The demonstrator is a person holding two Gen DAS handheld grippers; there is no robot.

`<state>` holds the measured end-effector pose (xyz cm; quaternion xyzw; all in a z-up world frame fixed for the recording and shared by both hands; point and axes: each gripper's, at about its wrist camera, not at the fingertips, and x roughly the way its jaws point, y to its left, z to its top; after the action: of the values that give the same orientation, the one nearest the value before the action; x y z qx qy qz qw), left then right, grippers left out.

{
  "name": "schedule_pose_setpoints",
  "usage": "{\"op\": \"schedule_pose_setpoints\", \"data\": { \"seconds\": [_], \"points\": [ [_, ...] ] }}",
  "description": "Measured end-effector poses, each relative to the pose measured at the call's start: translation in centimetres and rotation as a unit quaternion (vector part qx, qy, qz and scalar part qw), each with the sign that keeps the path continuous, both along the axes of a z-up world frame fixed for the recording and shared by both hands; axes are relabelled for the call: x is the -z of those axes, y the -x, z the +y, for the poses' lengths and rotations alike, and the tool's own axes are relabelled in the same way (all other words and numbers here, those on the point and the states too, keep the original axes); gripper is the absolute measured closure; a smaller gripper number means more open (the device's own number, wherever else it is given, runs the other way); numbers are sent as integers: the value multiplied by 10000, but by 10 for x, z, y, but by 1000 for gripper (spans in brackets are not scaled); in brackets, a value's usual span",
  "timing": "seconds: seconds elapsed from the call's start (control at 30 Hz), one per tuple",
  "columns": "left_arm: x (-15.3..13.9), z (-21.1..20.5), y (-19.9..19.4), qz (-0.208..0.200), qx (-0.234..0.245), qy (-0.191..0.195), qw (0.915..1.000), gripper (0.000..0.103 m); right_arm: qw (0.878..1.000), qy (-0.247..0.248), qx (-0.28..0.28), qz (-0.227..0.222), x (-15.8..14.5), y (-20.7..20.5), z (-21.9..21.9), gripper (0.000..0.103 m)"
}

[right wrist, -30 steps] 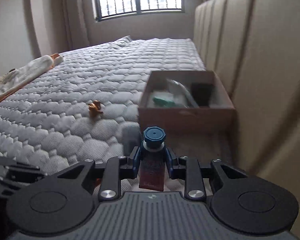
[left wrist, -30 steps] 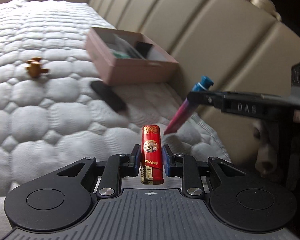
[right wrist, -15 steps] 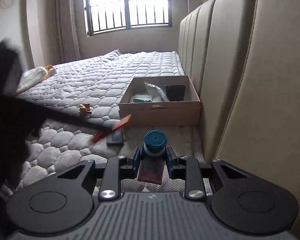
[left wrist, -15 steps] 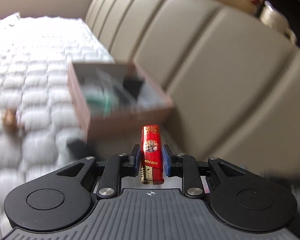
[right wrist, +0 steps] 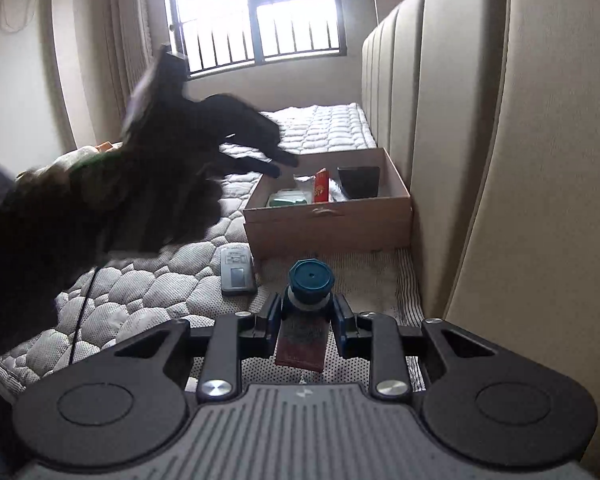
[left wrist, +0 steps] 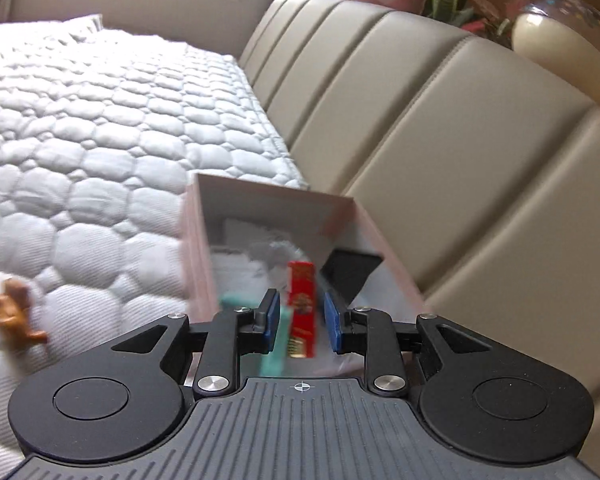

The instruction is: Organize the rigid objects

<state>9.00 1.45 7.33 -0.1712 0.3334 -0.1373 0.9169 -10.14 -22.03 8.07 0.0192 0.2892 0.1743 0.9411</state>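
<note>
My left gripper (left wrist: 300, 320) is open above the cardboard box (left wrist: 198, 248). The red lighter (left wrist: 301, 308) hangs loose between the parted pads, blurred, over the box's contents. In the right wrist view the lighter (right wrist: 321, 186) stands in the box (right wrist: 328, 224), below the left gripper (right wrist: 286, 164). My right gripper (right wrist: 306, 320) is shut on a dark red tube with a blue cap (right wrist: 311, 280), held back from the box above the mattress.
The box holds a green item (right wrist: 286, 200), a black object (right wrist: 358, 182) and clear packets. A small grey device (right wrist: 237, 270) lies in front of the box. An orange toy (left wrist: 14, 316) lies on the quilted mattress. The padded headboard (left wrist: 440, 140) runs along the right.
My left gripper moved forward over the box and opened, releasing the red lighter. My right gripper drew back with the tube still in it.
</note>
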Motion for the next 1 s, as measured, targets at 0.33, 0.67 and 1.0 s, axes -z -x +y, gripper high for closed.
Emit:
{"op": "schedule_pose_setpoints", "data": {
  "seconds": [0.33,0.67,1.0],
  "points": [
    [32,48,84,264,370,5,9990,76,9994,-42,316,-158,-27,-41,11,91],
    [38,87,122,291,146,190,9993,76,9971,47,567,-499,-84,-99,32,95],
    [44,75,134,541,253,48,9982,76,9913,573,682,970,36,-87,36,71]
  ]
}}
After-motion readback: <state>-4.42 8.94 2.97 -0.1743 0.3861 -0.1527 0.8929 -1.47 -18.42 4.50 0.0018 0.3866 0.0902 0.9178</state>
